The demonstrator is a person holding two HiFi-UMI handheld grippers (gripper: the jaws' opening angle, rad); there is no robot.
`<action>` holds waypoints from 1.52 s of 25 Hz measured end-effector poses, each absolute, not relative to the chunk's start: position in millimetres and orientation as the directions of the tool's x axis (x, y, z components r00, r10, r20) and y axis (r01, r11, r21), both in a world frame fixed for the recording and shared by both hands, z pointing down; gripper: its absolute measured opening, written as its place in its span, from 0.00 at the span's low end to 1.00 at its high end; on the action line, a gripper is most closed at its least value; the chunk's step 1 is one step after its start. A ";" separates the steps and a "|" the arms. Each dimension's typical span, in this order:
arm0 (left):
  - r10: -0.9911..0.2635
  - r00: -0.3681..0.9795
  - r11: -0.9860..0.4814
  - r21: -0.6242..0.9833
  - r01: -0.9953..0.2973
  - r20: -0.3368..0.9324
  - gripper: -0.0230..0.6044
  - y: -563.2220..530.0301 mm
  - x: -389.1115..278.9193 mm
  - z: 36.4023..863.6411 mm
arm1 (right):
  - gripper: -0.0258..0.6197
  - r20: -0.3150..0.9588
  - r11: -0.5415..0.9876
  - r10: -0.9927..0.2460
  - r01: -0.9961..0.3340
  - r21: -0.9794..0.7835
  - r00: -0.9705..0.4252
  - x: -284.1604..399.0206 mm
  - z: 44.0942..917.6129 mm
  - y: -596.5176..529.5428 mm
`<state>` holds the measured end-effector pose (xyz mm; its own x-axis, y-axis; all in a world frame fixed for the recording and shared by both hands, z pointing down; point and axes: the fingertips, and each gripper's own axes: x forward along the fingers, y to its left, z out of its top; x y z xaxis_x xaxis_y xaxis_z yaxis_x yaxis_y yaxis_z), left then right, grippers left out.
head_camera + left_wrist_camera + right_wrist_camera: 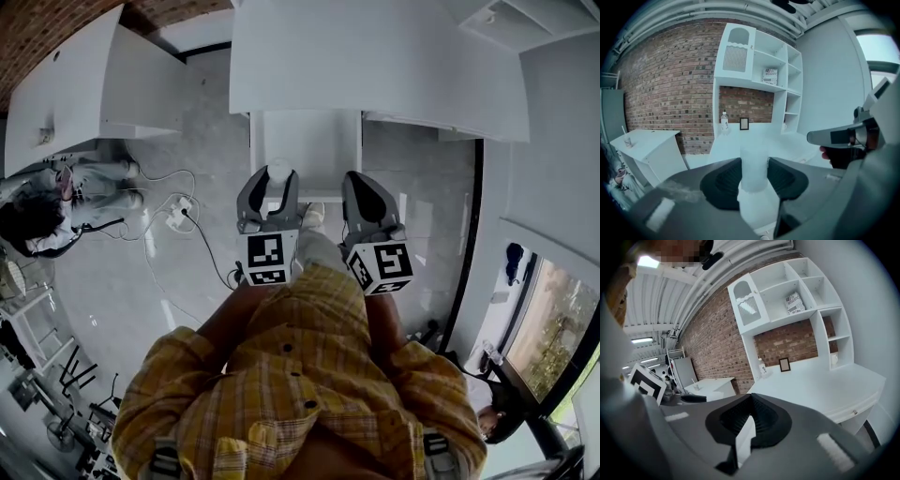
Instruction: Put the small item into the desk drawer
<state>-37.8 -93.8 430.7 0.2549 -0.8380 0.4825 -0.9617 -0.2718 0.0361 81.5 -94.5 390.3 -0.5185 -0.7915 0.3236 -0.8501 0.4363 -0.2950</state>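
A small white cylinder (753, 164) stands upright between the dark pads of my left gripper (753, 174), which is shut on it. The head view shows this left gripper (272, 186) with the white item (278, 172) at its tip. It hangs over a white panel (305, 141) that juts out under the desk's front edge. I cannot tell whether that panel is the drawer. My right gripper (362, 186) is held beside it, level with it. In the right gripper view the right gripper (751, 414) is shut with nothing in it. A small knob (855, 412) shows on the front of the white desk (825, 390).
A hutch with shelves (768, 70) stands on the desk, with a water bottle (724, 122) and a small picture frame (744, 123). A second white desk (84, 84) is at the left. A person (56, 202) sits low beside cables and a power strip (178, 216).
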 end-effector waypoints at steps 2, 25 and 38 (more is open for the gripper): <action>-0.830 0.256 -0.272 0.040 -0.961 0.495 0.32 -96.0 -33.1 439.8 | 0.04 0.335 0.435 -0.784 -0.848 -0.302 -0.522 85.0 398.7 -96.9; -0.742 0.231 -0.255 0.053 -0.965 0.630 0.32 -141.8 -39.3 552.5 | 0.04 0.444 0.472 -0.724 -0.848 -0.240 -0.529 73.2 483.0 -125.8; -0.635 0.243 -0.245 0.107 -0.964 0.733 0.32 -149.4 -32.7 617.9 | 0.04 0.504 0.438 -0.699 -0.861 -0.259 -0.507 78.5 520.7 -115.8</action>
